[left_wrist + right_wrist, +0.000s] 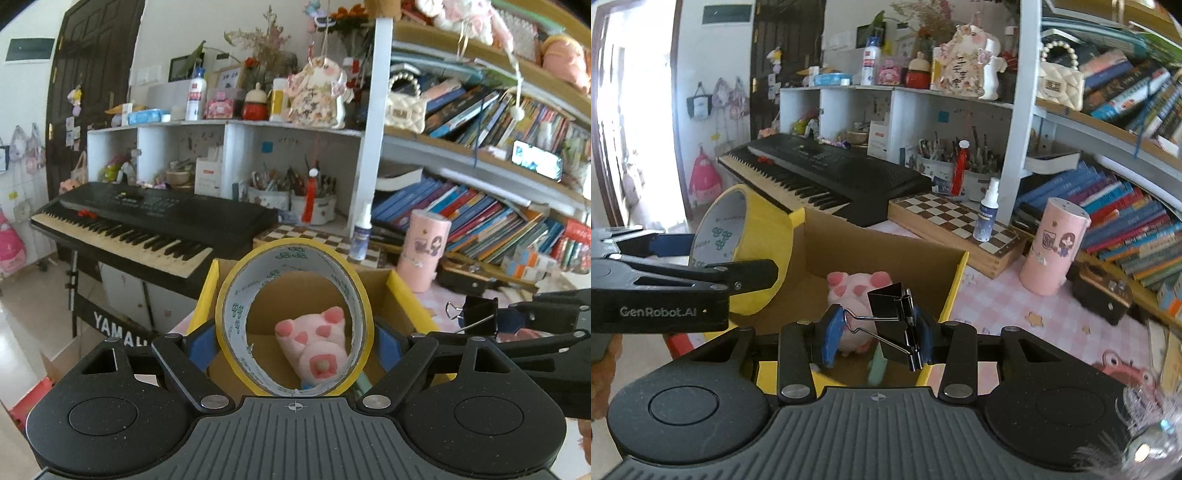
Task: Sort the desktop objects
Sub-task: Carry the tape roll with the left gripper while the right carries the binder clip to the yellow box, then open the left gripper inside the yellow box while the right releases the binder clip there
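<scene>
My left gripper [293, 347] is shut on a yellow tape roll [236, 306], its blue pads pressed against the roll's two sides. The roll hangs over an open cardboard box [400, 291] with yellow flaps. A pink plush toy [314, 345] lies inside the box, seen through the roll's hole. My right gripper [877, 332] is shut on a black binder clip [892, 302], held above the same box [886, 243] and the plush [857, 284]. From the right wrist view the left gripper [701, 258] and tape [757, 236] appear at the left; the clip [476, 308] shows right in the left wrist view.
A black keyboard [827, 166] stands behind the box. A chessboard [953, 221], a small spray bottle [986, 210] and a pink cylinder [1052, 247] sit on the pink checked tabletop [990, 295]. Bookshelves [1126, 192] fill the right side. A pink frog figure [1123, 369] lies near right.
</scene>
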`<act>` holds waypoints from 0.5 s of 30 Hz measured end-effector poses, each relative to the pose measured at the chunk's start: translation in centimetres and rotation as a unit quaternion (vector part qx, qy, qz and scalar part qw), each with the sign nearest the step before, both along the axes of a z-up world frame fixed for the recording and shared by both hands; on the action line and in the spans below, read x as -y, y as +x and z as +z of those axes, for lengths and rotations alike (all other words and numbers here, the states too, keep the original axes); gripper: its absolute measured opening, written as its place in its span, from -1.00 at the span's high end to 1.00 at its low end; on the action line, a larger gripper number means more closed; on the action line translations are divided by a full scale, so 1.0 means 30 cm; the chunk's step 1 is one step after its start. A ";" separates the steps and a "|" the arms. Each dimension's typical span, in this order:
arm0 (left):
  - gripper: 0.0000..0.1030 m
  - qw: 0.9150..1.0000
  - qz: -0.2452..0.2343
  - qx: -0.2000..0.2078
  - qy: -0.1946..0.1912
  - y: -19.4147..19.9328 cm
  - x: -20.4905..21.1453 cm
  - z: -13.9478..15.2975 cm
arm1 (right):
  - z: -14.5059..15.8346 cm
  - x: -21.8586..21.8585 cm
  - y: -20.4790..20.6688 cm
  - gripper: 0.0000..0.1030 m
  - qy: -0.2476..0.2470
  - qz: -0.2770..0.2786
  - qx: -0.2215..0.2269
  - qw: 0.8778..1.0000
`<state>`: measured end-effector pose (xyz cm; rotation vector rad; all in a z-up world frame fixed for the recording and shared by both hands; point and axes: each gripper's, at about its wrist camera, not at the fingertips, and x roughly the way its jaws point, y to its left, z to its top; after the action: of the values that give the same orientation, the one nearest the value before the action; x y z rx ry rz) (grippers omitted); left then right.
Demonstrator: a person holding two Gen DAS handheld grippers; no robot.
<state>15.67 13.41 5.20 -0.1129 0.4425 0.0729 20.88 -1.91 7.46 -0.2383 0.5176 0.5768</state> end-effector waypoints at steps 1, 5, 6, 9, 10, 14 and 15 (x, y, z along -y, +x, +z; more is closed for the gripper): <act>-0.65 1.000 0.001 -0.003 0.002 0.015 0.004 -0.005 | -0.007 -0.001 0.015 0.25 -0.006 0.004 0.001 1.000; -0.65 1.000 0.003 -0.020 0.013 0.076 0.016 -0.026 | -0.035 -0.015 0.070 0.25 -0.033 0.029 0.006 0.999; -0.65 1.000 0.003 -0.025 0.015 0.085 0.019 -0.030 | -0.041 -0.018 0.084 0.25 -0.039 0.035 0.006 0.999; -0.65 0.999 0.004 -0.039 0.018 0.114 0.024 -0.048 | -0.061 -0.028 0.118 0.25 -0.054 0.055 0.003 0.997; -0.65 0.999 0.005 -0.043 0.019 0.122 0.026 -0.054 | -0.068 -0.033 0.130 0.25 -0.061 0.062 0.001 0.996; -0.65 0.998 0.005 -0.065 0.021 0.156 0.028 -0.081 | -0.098 -0.052 0.172 0.25 -0.085 0.090 -0.005 0.992; -0.65 0.997 0.004 -0.070 0.022 0.162 0.028 -0.087 | -0.107 -0.057 0.183 0.25 -0.090 0.097 -0.010 0.991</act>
<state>20.52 12.56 2.58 -0.0658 0.5807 0.0991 26.39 -0.21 4.24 -0.4591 0.5698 0.7235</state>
